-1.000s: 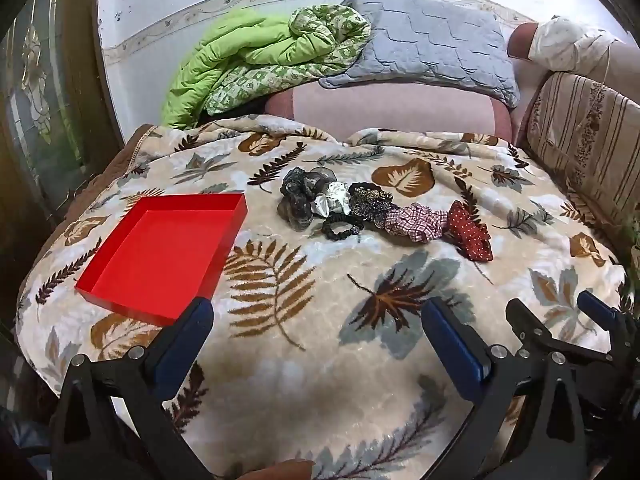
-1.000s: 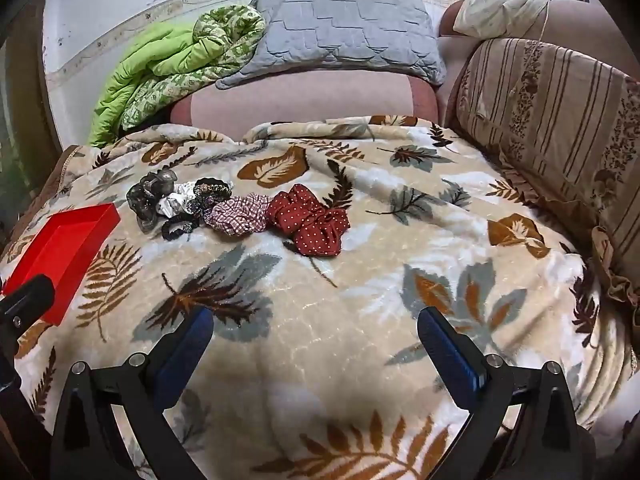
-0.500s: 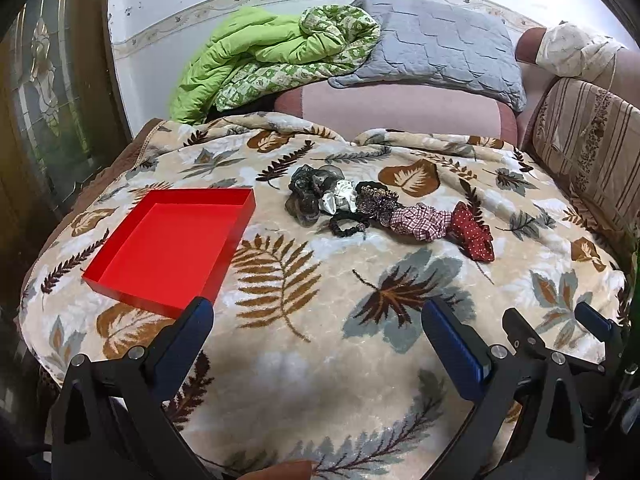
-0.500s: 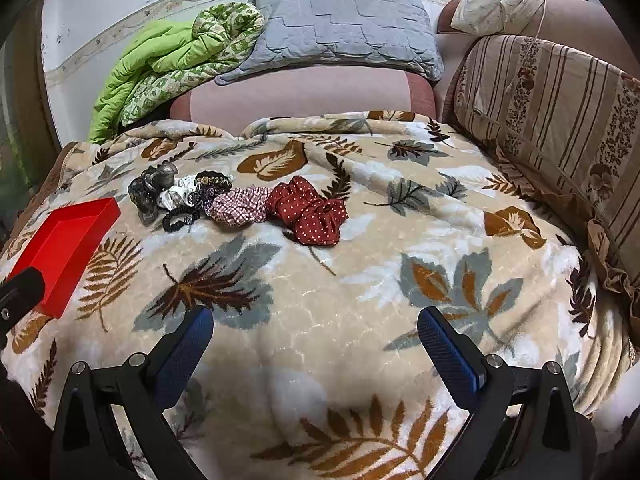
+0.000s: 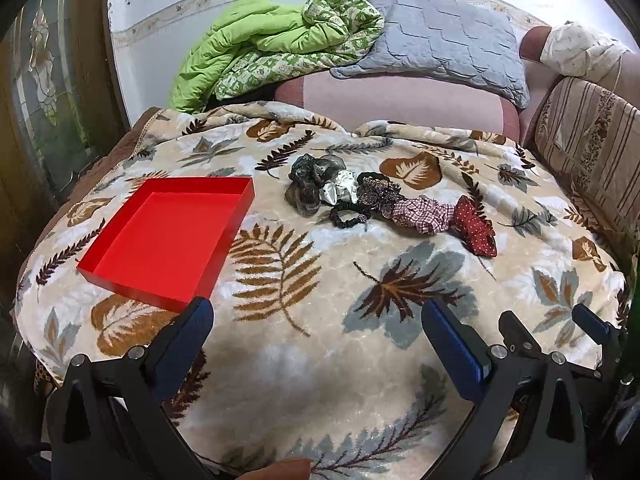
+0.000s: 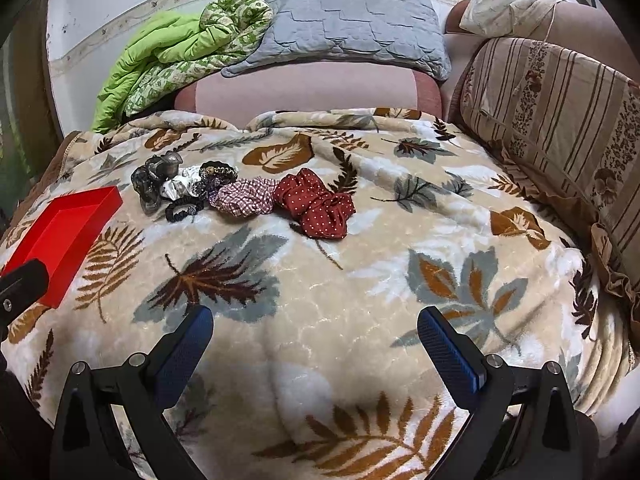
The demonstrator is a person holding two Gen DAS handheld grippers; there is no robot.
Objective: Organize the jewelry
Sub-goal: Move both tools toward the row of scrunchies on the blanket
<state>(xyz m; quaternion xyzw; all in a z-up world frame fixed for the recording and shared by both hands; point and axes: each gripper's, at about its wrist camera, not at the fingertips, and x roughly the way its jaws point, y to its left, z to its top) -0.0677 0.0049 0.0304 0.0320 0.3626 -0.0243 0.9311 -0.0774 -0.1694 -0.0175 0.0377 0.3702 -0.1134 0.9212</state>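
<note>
Left gripper (image 5: 318, 316), right gripper (image 6: 315, 326): jaws spread wide, empty.

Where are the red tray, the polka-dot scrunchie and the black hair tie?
red tray (image 5: 160, 236), left wrist view, on its bare floor.
polka-dot scrunchie (image 6: 316, 202), right wrist view, on its folded middle.
black hair tie (image 5: 347, 216), left wrist view, on its lower band.

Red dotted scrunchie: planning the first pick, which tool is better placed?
Probably right. The red dotted scrunchie ends the row on the right tool's side; the open left tool sits nearer the red tray.
</note>
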